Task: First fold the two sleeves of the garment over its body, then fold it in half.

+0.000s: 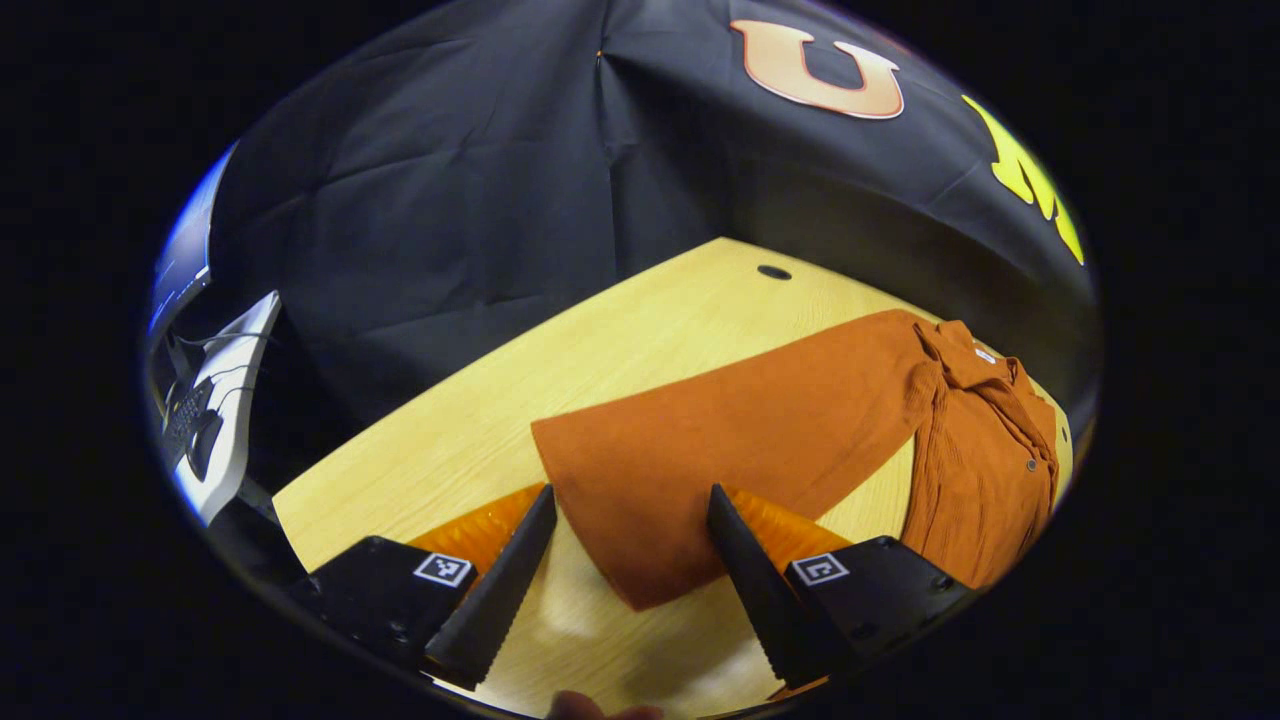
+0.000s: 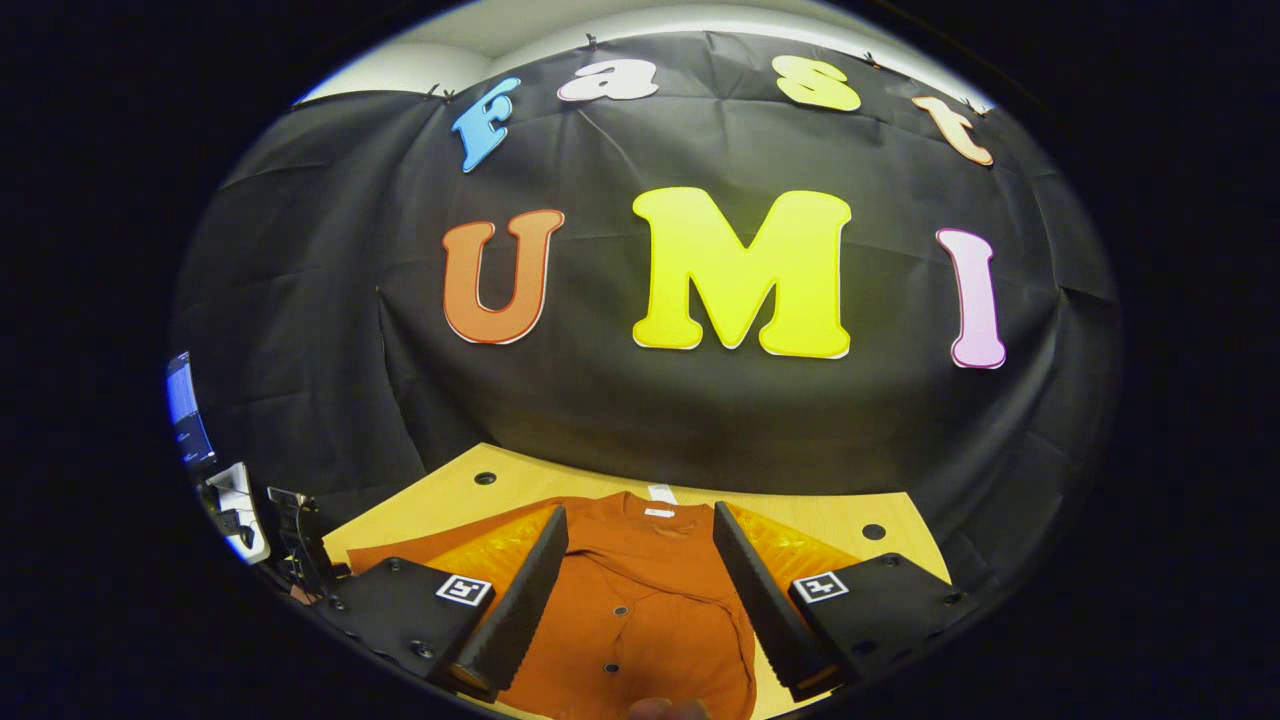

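Item one, the garment (image 1: 800, 430): a rust-orange buttoned shirt, lying flat on the pale wooden worktop (image 1: 560, 370). In the left gripper view one sleeve (image 1: 720, 450) is stretching out across the wood away from the body, its cuff end lying near the front edge of the worktop, while the collar and button placket (image 1: 1000, 420) are sitting off to the right of that view. In the right gripper view the shirt (image 2: 640, 590) is lying with its collar toward the black cloth wall (image 2: 640, 400), a small white label (image 2: 660, 497) showing at the neck and a row of buttons running down the front.

Item two, the left gripper (image 1: 630, 500): hovering over the cuff end of the sleeve, its jaws standing wide apart with the fabric showing between them, gripping nothing.

Item three, the right gripper (image 2: 640, 520): poised above the shirt's chest, its jaws likewise spread open and released, the collar area framed between them.

Item four, worktop fittings: dark round cable holes, one near the far corner in the left gripper view (image 1: 773, 272), two more in the right gripper view (image 2: 485, 478) (image 2: 873, 531).

Item five, to the side of the worktop: a white stand with cabling (image 1: 225, 400) and a lit screen edge (image 1: 180, 260).
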